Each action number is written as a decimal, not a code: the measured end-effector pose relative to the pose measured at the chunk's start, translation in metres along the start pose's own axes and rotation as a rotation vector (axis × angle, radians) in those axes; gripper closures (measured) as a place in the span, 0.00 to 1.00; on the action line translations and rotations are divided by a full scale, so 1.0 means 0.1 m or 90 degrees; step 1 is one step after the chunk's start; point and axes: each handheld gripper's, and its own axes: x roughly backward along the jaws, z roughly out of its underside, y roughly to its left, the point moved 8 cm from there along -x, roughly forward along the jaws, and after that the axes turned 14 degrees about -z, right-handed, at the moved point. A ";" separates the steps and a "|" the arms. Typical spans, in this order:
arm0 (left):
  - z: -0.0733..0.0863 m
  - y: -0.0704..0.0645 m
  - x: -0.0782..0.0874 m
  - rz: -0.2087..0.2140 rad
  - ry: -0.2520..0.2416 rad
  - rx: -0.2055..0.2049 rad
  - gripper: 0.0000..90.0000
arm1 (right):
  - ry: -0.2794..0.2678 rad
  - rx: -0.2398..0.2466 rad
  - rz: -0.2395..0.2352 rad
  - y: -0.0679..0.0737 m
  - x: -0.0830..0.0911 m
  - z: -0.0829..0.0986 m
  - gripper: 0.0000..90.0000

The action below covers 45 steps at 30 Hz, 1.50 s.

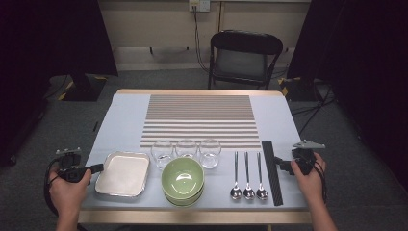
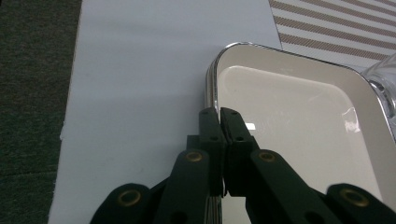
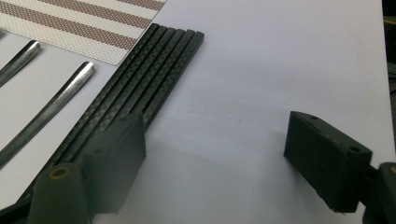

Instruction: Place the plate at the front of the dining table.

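The setup looked like a table-setting job about to kick off. The left gripper [image 2: 219, 114] sat at the surface's [image 1: 125, 115] left edge with its fingers pressed together on nothing, tips right at the left rim of the metal tray [image 2: 289, 121]. The tray was empty and lay just to the right of those fingers, near the front-left corner, so the left hand [image 1: 70, 185] was clearly the nearer one for it.

Over on the right edge, the right gripper [image 3: 224, 154] had its fingers spread wide apart, hanging over bare surface. The black chopsticks [image 3: 154, 70] lay just to the left of it, bundled side by side, long axis running front to back, and one finger sat partly over their near end in the right gripper view. Any grab there would probably need the fingers to shift left and straddle the bundle across its narrow width.

Containers: the green bowls [image 1: 183, 179] were stacked at the front edge in the middle, nothing in the top one. Three glasses [image 1: 186, 150] stood in a row just behind them, all looking empty. Three spoons [image 1: 248, 175] lay parallel between the bowls and the chopsticks, handles pointing toward the far edge. A striped mat [image 1: 199, 120] covered the far middle with nothing on it.
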 end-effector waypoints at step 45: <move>-0.06 0.13 0.16 -0.001 -0.041 0.038 0.99 | -0.001 0.001 0.001 0.00 0.00 0.00 0.22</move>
